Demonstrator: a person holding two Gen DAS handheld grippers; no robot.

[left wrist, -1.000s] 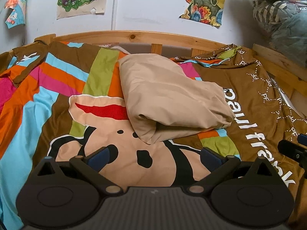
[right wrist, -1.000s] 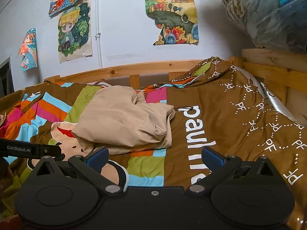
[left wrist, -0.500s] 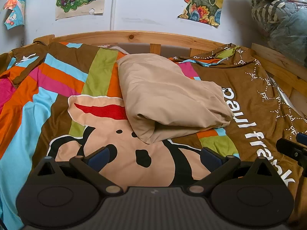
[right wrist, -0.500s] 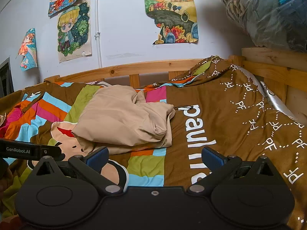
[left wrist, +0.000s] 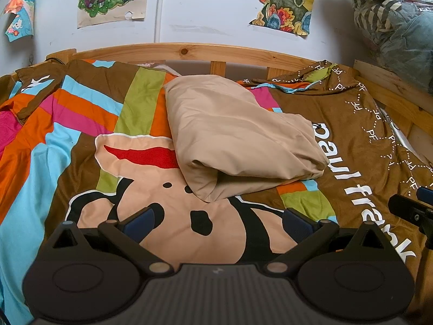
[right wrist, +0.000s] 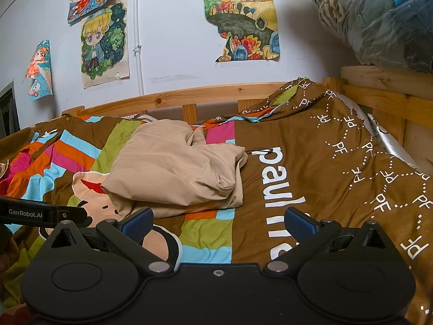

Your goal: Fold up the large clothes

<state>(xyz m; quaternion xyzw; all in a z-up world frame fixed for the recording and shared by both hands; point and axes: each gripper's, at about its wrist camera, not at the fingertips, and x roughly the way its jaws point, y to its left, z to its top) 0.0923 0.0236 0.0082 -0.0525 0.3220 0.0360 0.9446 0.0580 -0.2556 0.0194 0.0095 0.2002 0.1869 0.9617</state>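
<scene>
Little has moved since the earlier frames: both views drift only slightly, and the left claw (left wrist: 217, 220) and right claw (right wrist: 217, 220) hover spread and empty over the near bed cover (left wrist: 81, 140). Farther in, the garment (left wrist: 232, 135) lies folded in a loose bundle mid-bed. A one-layer pinch would likely unroll the fold, and a low reach could snag the cover.
</scene>
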